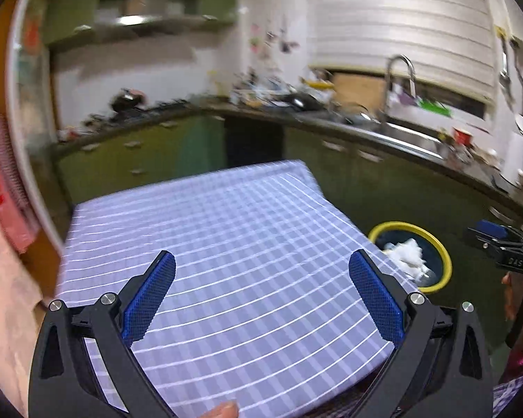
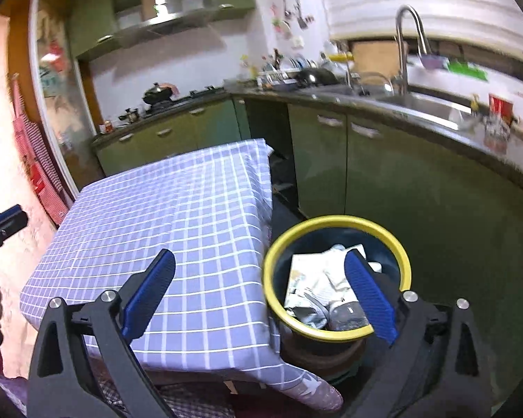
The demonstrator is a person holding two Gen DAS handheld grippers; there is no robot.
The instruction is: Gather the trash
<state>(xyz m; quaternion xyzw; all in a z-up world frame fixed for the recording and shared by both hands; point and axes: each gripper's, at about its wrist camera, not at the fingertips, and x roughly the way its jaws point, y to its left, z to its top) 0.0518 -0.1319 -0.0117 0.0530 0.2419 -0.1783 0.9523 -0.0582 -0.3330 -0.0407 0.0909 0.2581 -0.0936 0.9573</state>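
Observation:
A dark bin with a yellow rim [image 2: 336,221] stands on the floor by the table's right side and holds crumpled white and silver trash [image 2: 317,289]. It also shows in the left wrist view [image 1: 446,261], with white trash [image 1: 408,250] inside. My right gripper [image 2: 261,292] is open and empty, above the table's right edge and the bin. My left gripper [image 1: 261,296] is open and empty over the table with the purple checked cloth [image 1: 226,244]. The right gripper shows at the left wrist view's right edge [image 1: 498,240].
Green kitchen cabinets [image 2: 401,174] run along the back and right under a dark counter with a sink and tap [image 2: 406,41]. A stove with a pot [image 2: 157,94] is at the back left. The checked cloth [image 2: 157,216] hangs over the table's edges.

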